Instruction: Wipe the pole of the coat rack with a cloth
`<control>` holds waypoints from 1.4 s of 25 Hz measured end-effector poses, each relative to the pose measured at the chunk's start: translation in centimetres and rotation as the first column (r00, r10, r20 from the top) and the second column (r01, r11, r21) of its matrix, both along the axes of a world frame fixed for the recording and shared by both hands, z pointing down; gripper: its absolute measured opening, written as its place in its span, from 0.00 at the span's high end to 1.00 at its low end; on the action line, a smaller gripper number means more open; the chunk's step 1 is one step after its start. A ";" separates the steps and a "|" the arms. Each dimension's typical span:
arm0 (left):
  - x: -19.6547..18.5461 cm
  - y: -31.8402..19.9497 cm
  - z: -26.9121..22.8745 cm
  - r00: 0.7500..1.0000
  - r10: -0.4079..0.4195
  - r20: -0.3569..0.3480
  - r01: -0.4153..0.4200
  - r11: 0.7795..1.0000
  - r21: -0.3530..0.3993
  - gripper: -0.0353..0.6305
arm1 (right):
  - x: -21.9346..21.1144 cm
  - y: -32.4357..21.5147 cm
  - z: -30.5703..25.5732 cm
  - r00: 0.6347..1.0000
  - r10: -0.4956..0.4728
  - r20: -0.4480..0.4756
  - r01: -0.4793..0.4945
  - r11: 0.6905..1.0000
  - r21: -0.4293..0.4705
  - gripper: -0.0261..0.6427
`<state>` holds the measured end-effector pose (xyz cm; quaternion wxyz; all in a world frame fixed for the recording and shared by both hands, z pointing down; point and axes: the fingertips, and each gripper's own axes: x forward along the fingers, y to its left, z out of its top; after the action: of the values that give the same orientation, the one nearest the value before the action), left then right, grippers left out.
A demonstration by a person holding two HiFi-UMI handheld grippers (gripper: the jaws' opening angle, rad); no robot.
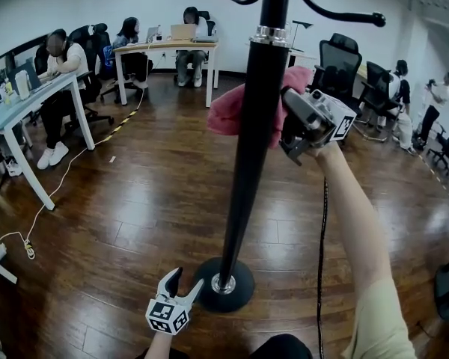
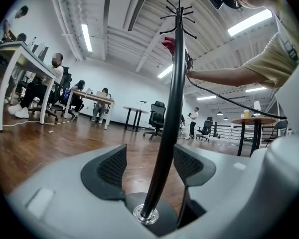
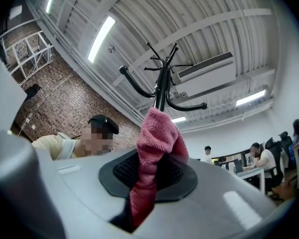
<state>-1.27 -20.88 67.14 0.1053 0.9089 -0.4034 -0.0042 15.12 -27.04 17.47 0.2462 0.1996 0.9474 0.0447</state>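
— Polished wooden floor [image 1: 150, 200] is seen under the rack's base [image 1: 224, 284]. What could be upset?
— The rack might be tipped if the cloth [image 1: 232, 111] is pressed hard so high on the pole [image 1: 251, 148]. The cloth is pinched in the right gripper [image 1: 286, 126], clamped tight. The left gripper [image 1: 185, 281] is spread wide, with the pole's foot framed between its jaws; contact cannot be judged.

— Does the coat rack [image 1: 273, 32] show whole in the head view?
— No. The top edge cuts off its hooks [image 1: 337, 13], and the pole [image 1: 247, 163] hides the middle of the cloth [image 1: 224, 111].
— And the gripper views?
— In the right one the cloth covers the pole below the hooks. In the left one the left gripper's [image 2: 148, 166] own body hides part of the base [image 2: 163, 217].
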 end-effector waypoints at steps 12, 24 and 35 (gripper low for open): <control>1.6 0.5 -0.7 1.000 0.027 -0.007 -0.027 1.000 0.007 0.54 | -0.9 -1.0 12.0 0.972 -0.004 -0.236 -0.015 0.997 -0.075 0.89; 1.2 0.3 -0.6 0.999 0.022 0.025 -0.022 1.000 0.005 0.54 | -0.5 -1.4 24.6 0.962 -0.088 -0.260 0.015 0.963 -0.270 0.89; -1.1 -0.6 -1.2 0.998 -0.047 0.038 0.045 0.998 0.038 0.54 | -0.9 -2.2 44.2 0.945 -0.117 -0.304 -0.075 0.829 -0.554 0.89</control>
<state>-2.37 -21.50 65.91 0.0806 0.9011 -0.4261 0.0037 14.24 -29.27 61.69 0.1346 0.1340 0.9440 -0.2700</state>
